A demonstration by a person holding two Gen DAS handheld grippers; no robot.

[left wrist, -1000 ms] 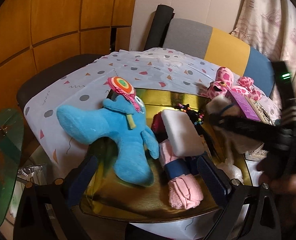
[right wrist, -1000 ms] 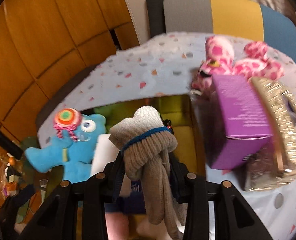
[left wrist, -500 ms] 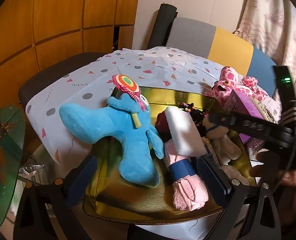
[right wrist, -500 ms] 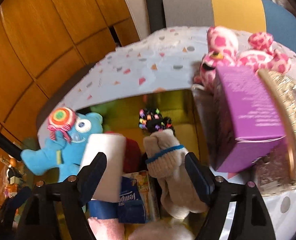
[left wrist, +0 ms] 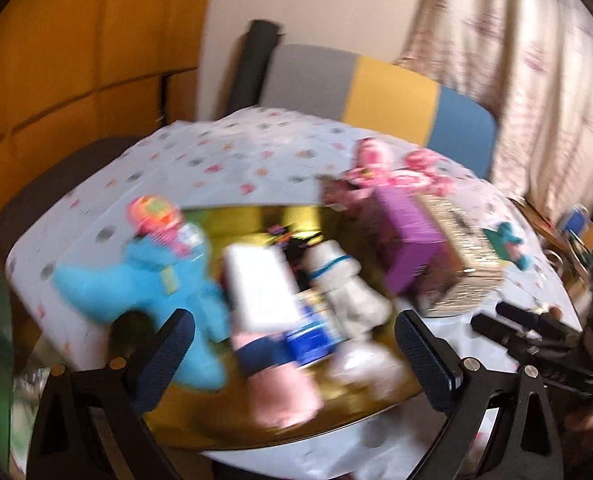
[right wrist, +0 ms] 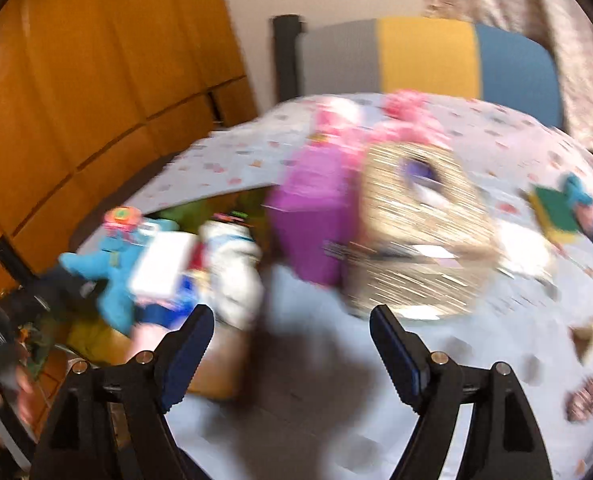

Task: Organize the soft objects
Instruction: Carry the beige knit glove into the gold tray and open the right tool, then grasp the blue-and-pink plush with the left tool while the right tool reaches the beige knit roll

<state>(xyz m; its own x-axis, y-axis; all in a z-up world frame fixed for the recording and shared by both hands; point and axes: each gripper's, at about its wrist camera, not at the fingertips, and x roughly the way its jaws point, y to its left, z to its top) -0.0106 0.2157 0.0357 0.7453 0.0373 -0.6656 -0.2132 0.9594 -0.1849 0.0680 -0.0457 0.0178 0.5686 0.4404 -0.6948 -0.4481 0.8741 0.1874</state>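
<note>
Left tongs [left wrist: 294, 344]: jaws spread wide, blue-padded fingers [left wrist: 164, 360] apart, nothing gripped between pads; pointed forward and downward. Right tongs [right wrist: 292, 346]: jaws spread wide, fingers [right wrist: 184, 352] well apart, empty; angled downward too. Both views motion-blurred. Right tongs also seen at right edge of left wrist view, black frame, green light lit. Hand [right wrist: 0, 404] at lower left edge of right wrist view, grasping black handle of left tongs.
</note>
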